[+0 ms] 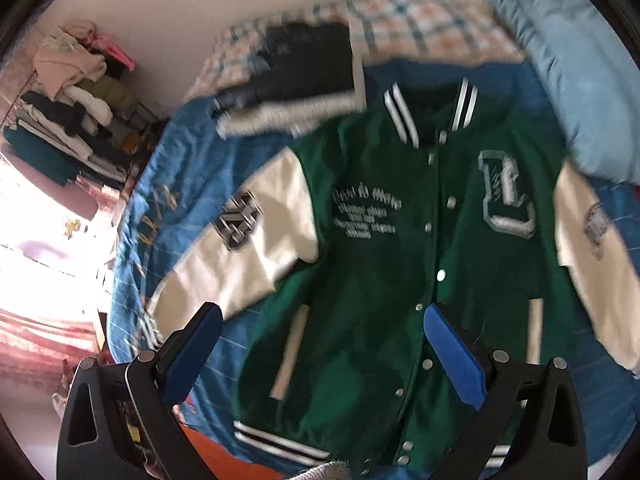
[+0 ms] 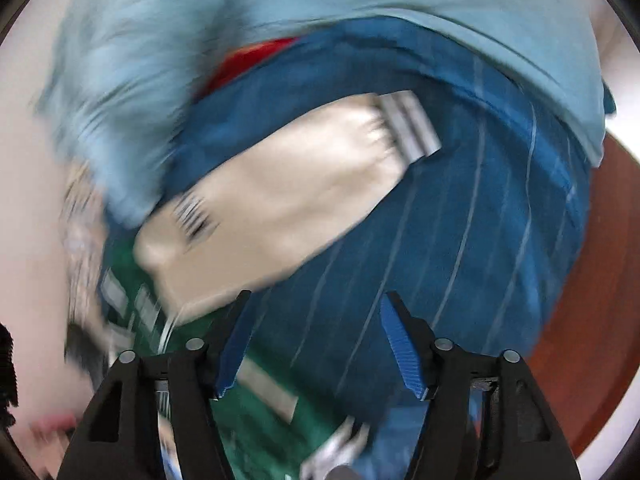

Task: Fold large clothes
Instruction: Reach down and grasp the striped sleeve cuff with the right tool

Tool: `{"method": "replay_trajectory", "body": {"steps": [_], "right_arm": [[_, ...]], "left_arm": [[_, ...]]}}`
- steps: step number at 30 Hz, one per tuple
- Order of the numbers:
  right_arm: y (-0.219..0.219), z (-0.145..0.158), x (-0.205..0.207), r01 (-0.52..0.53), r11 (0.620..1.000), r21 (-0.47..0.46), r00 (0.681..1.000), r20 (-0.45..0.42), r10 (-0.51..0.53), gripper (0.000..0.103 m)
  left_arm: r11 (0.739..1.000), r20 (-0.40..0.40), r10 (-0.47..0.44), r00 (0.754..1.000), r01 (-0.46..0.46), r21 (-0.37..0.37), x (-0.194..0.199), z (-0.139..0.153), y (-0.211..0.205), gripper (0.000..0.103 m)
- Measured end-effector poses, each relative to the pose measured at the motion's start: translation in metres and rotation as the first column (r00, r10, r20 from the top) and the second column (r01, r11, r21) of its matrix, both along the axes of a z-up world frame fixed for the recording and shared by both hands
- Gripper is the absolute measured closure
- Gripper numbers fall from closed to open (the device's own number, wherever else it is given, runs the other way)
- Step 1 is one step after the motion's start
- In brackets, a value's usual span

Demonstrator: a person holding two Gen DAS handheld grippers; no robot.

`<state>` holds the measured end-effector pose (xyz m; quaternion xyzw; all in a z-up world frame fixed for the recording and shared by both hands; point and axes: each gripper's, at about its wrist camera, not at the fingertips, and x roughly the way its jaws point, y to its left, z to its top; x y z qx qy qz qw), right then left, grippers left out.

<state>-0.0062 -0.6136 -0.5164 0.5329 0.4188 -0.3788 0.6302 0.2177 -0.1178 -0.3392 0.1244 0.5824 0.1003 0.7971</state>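
While both views are blurry, the left tool (image 1: 320,344) hangs over the bottom half of the green jacket (image 1: 384,264) with its blue pads wide apart and nothing between them. The right tool (image 2: 316,344) is spread too, not as wide, and only the blue striped bed cover (image 2: 460,248) shows between its pads; it grips nothing. The jacket lies flat on the bed, front side up and snapped closed, with its striped hem nearest and its striped collar (image 1: 432,112) farther away. Its cream sleeves reach out to the left (image 1: 248,240) and to the right (image 2: 288,192), and the right sleeve ends in a striped cuff (image 2: 408,128). Just past the collar, on the left, sits a pile of folded dark clothes (image 1: 296,76) on a checked sheet (image 1: 420,20). A light blue blanket (image 1: 580,72) is bunched up along the far right side. Far to the left, by the wall, more clothes are heaped on a rack (image 1: 76,108).
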Motion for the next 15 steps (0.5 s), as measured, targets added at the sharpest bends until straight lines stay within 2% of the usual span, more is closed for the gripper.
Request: {"method": "replay_trajectory", "body": {"steps": [3,6,8,10,11,12,14,15], "right_arm": [[-0.055,-0.063,-0.007,0.131,0.991,0.028,0.991,0.001,-0.131,0.032],[-0.098,-0.111,-0.004,0.2,0.978,0.049,0.979,0.013,-0.201,0.03],[-0.113,-0.117,0.006,0.211,0.977,0.027,0.977,0.033,-0.211,0.02],[-0.123,-0.111,0.025,0.19,0.981,-0.032,0.981,0.033,-0.189,0.022],[-0.124,-0.109,0.03,0.178,0.983,-0.043,0.984,0.033,-0.177,0.041],[-0.131,-0.108,0.039,0.152,0.987,-0.044,0.988,0.038,-0.151,0.068],[-0.144,-0.094,0.054,0.126,0.99,-0.07,0.992,0.031,-0.124,0.082],[-0.138,-0.082,0.058,0.118,0.988,-0.1,0.993,0.028,-0.116,0.084]], "left_arm": [[0.999,-0.034,0.041,0.999,-0.04,0.031,0.016,-0.048,-0.007,0.0],[0.996,-0.053,0.073,0.996,-0.07,0.062,0.03,-0.088,-0.014,0.0],[0.994,-0.07,0.084,0.994,-0.078,0.072,0.039,-0.11,-0.021,0.0],[0.994,-0.084,0.09,0.992,-0.085,0.063,0.047,-0.129,-0.027,0.0],[0.995,-0.088,0.086,0.992,-0.081,0.059,0.049,-0.135,-0.031,0.0],[0.996,-0.094,0.078,0.993,-0.072,0.059,0.051,-0.14,-0.034,0.0],[0.998,-0.095,0.05,0.994,-0.046,0.051,0.055,-0.148,-0.045,0.0],[0.999,-0.099,0.026,0.995,-0.022,0.045,0.057,-0.149,-0.053,0.0]]}}
